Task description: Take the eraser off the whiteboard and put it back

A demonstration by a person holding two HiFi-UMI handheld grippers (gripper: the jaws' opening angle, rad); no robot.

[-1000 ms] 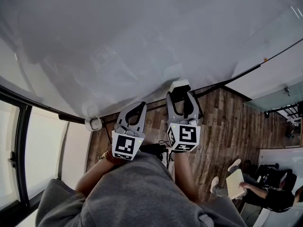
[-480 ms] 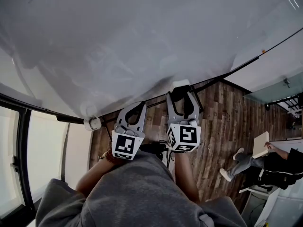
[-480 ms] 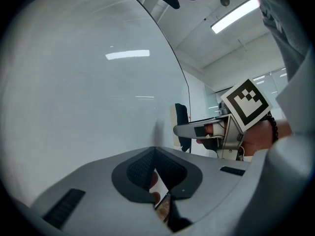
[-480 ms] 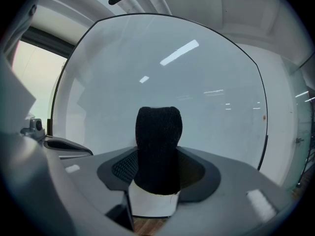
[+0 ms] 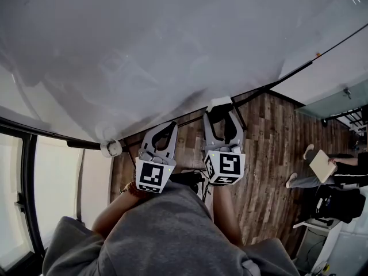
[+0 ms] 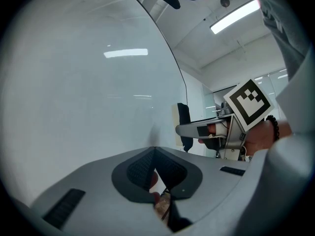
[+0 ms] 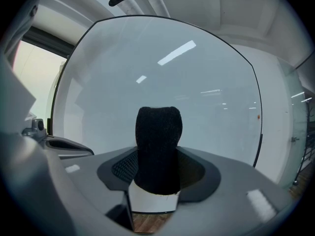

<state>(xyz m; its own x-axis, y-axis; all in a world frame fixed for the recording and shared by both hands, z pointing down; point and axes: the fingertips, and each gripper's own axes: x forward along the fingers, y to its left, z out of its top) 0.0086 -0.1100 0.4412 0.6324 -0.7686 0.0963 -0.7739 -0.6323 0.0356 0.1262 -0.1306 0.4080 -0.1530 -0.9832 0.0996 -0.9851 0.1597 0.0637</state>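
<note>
Though close to the whiteboard (image 7: 197, 73), eraser (image 7: 158, 146) between the right tongs (image 5: 221, 115).

no words, numbers or brand names can be read anywhere. the only print is black-and-white square markers (image 5: 150, 176), coded patterns, on the left gripper (image 5: 167, 129) and right gripper (image 5: 221, 109).

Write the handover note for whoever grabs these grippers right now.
Right gripper: shut on the black felt eraser with a white back. Its felt end points at the glossy whiteboard, near the board's lower edge. Whether it touches the board can't be told.
Left gripper: shut, empty, held beside the right one.
Done: eraser picked up and in the grip.
Left: set it back on the whiteboard, open the right gripper, draw away.
</note>
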